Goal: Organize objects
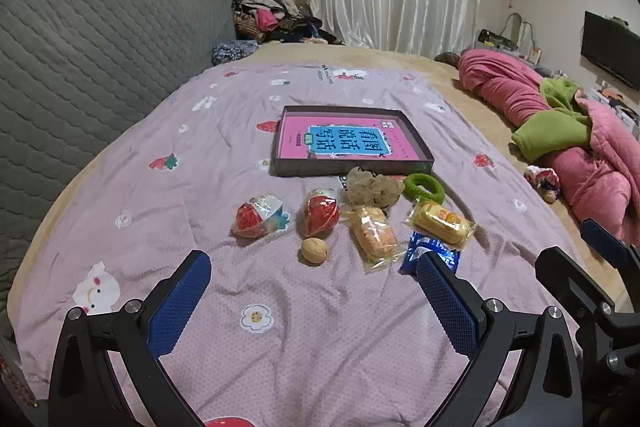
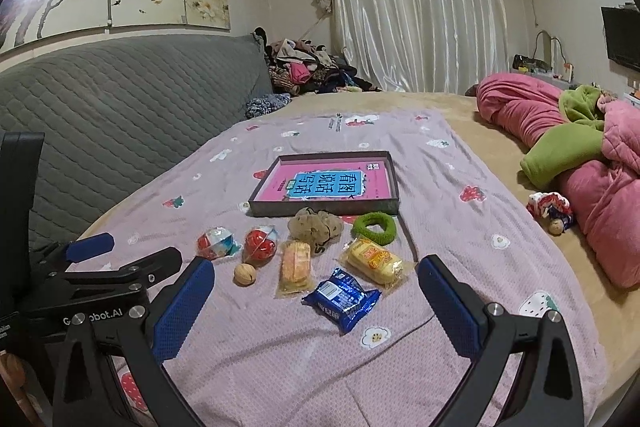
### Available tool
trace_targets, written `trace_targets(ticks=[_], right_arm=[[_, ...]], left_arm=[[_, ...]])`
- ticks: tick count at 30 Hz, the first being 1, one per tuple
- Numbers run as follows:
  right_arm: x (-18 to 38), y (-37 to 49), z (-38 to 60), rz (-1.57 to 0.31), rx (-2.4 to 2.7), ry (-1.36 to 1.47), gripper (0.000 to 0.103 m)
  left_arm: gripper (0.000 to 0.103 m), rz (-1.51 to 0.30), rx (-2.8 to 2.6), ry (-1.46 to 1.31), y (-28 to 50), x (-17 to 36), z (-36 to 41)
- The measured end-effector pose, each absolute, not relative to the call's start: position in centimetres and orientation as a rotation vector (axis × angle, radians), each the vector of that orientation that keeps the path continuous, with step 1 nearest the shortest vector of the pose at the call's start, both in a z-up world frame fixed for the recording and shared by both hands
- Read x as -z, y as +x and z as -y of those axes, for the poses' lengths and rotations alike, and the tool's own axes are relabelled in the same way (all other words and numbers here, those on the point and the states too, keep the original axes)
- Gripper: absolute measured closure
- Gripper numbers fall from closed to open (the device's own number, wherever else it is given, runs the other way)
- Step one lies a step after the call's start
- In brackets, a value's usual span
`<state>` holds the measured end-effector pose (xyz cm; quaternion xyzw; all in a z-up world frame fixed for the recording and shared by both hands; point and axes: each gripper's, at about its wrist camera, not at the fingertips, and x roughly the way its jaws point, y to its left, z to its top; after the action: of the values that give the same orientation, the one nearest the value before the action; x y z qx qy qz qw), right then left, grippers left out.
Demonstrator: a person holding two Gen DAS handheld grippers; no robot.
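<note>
The little things lie in a bunch on the purple blanket (image 2: 460,227), near the middle of the bed. The blue snack pack (image 2: 342,299) is closest to me. Just behind it lies the yellow cake pack (image 2: 374,261), and beside that the long orange biscuit pack (image 2: 295,266). A walnut (image 2: 244,274) sits to the left, near two red wrapped sweets (image 2: 259,246) (image 2: 216,243). Behind them I see a beige frilly scrunchie (image 2: 316,225) and a green fuzzy hair ring (image 2: 375,227). Both lie just in front of the flat dark box (image 2: 324,207), which holds a pink book (image 2: 324,183).

My right gripper (image 2: 316,293) hangs above the blanket with its jaws wide apart, and it holds nothing. My left gripper (image 1: 314,285) is the same, jaws wide and empty, just in front of the walnut.

Off by the right edge of the bed lies a pink and green quilt (image 2: 592,167). A grey padded headboard (image 2: 120,107) stands along the left edge.
</note>
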<state>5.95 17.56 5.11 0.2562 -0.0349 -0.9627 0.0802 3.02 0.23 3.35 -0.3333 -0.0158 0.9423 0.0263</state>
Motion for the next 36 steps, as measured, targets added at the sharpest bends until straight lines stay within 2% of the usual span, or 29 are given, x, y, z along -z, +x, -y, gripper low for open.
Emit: trace_targets(ticks=[25, 36], right_arm=[[-5.9, 6.5, -17.4, 0.084, 2.885, 0.718, 0.000], [-2.9, 4.6, -17.2, 0.047, 2.837, 0.796, 0.000]], left_arm=[[0.000, 0.067, -2.907, -1.014, 3.3, -3.7, 0.0], [0.000, 0.084, -2.832, -1.127, 0.7, 0.2, 0.3]])
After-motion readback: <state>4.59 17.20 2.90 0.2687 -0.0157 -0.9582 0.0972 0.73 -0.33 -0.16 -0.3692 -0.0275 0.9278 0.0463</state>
